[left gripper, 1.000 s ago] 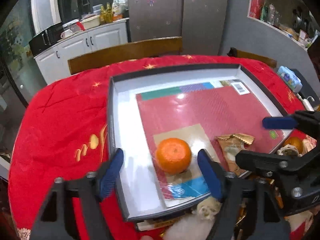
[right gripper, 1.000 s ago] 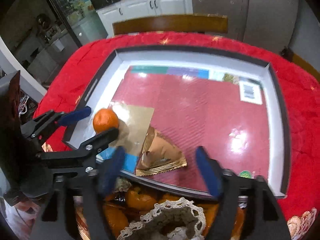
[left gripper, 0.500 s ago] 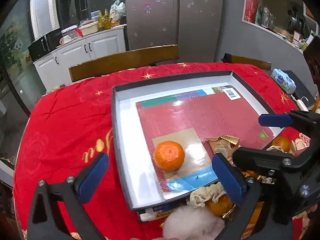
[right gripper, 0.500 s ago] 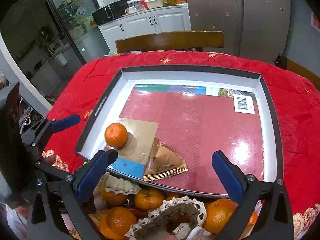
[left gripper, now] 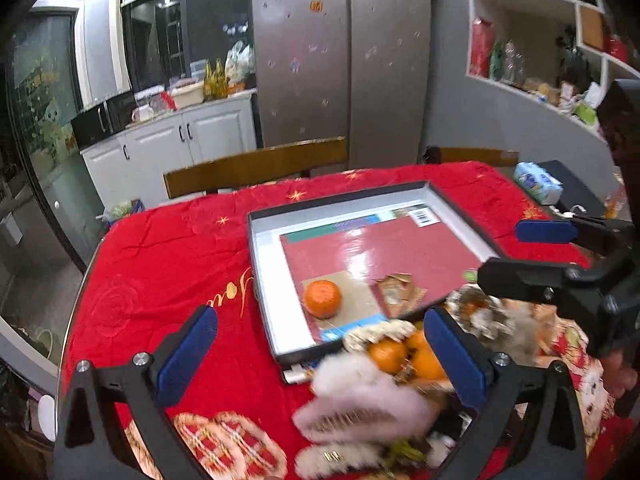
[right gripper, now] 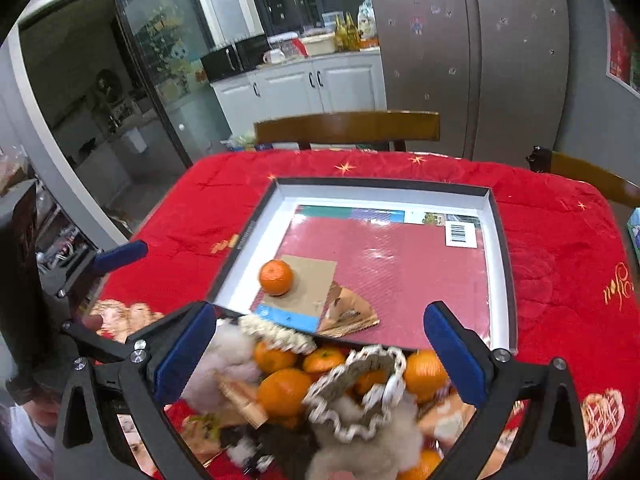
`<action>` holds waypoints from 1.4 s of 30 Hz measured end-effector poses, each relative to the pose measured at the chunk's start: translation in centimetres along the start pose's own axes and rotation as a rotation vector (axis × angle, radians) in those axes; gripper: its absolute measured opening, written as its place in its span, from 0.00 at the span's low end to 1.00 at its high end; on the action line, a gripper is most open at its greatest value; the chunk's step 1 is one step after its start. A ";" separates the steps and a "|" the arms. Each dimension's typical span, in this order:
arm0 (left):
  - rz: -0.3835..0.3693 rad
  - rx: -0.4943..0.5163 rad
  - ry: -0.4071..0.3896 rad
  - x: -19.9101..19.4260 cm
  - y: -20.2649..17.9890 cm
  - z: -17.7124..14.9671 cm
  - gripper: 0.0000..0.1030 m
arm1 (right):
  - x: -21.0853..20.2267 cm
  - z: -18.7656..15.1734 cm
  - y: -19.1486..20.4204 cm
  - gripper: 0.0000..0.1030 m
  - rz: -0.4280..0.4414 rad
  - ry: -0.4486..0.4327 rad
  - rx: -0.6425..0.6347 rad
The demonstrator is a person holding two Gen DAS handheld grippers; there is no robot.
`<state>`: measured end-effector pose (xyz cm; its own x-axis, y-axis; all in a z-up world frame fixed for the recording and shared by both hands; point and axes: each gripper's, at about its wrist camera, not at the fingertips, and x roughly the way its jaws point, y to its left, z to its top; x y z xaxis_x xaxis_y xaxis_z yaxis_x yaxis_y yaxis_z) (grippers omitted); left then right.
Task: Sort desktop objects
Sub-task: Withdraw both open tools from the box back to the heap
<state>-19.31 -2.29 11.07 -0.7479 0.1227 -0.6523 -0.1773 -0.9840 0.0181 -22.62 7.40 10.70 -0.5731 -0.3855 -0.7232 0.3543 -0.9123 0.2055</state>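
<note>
A tangerine (left gripper: pixel 322 298) (right gripper: pixel 276 277) lies free on a tan card in the near left corner of the black-rimmed tray (left gripper: pixel 262 280) (right gripper: pixel 250 258). A gold snack packet (left gripper: pixel 398 289) (right gripper: pixel 350 312) lies beside it on a red booklet (left gripper: pixel 396 248). My left gripper (left gripper: pixel 320 316) hangs open above the table's near edge, nothing between its fingers. My right gripper (right gripper: pixel 320 312) is also open and empty, over a lace-trimmed basket (right gripper: pixel 352 364) of several tangerines. In the left wrist view the right gripper (left gripper: pixel 500 254) shows at the right; in the right wrist view the left gripper's blue pad (right gripper: pixel 120 255) shows at the left.
A red quilted cloth (left gripper: pixel 168 264) covers the table. A fluffy white item (left gripper: pixel 360 404) lies by the basket. Wooden chairs (right gripper: pixel 346 126) stand at the far side, and a tissue pack (left gripper: pixel 538 182) sits at the far right. A person's hand (left gripper: pixel 620 376) grips the right tool.
Both grippers opened wider and drew back and upward from the tray. The tangerine and the packet stayed lying in the tray. The basket came into fuller view.
</note>
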 end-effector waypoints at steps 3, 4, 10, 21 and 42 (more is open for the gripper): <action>0.010 0.023 -0.050 -2.7 -1.4 -1.5 1.00 | -2.2 -1.2 0.3 1.00 0.017 -0.028 0.008; 0.022 0.026 -0.071 -3.8 -1.8 -2.1 1.00 | -3.0 -1.8 0.4 1.00 0.022 -0.039 0.007; 0.002 0.025 -0.149 -7.8 -3.9 -7.9 1.00 | -6.9 -6.8 0.4 1.00 0.038 -0.139 0.001; -0.028 -0.054 -0.032 -7.8 -6.4 -16.6 1.00 | -8.6 -17.5 0.4 1.00 0.046 -0.189 0.042; 0.023 -0.053 0.075 -3.8 -5.2 -16.1 1.00 | -5.4 -17.3 0.9 1.00 -0.032 -0.162 -0.022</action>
<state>-5.26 0.28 1.23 -0.7009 0.0916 -0.7073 -0.1247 -0.9922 -0.0050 -6.39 11.01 3.35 -0.6954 -0.3753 -0.6128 0.3491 -0.9218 0.1684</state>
